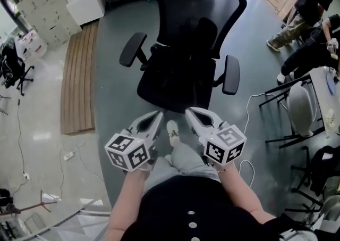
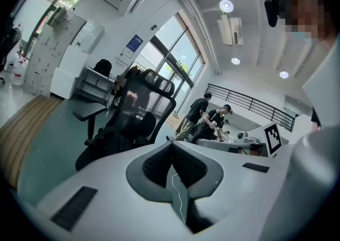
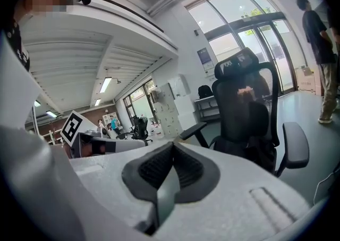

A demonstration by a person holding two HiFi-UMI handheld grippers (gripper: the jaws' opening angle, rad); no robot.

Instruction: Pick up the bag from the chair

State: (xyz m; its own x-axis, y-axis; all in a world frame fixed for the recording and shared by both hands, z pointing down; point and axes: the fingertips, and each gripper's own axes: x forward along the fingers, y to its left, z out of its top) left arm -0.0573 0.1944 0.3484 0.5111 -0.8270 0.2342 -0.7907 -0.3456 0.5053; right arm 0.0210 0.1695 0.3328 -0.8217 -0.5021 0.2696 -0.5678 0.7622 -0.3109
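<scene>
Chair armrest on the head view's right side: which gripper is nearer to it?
Right. The right gripper sits below and left of the armrest, apart from it; the left gripper is farther left still.

A slatted wooden panel (image 1: 79, 80) lies along the left side of the grey floor (image 1: 114, 48), just below white cabinets (image 1: 45, 6). Two people in black tops (image 1: 311, 0) occupy the floor's far right corner. A power strip (image 1: 68, 155) rests near the panel's lower end.
</scene>
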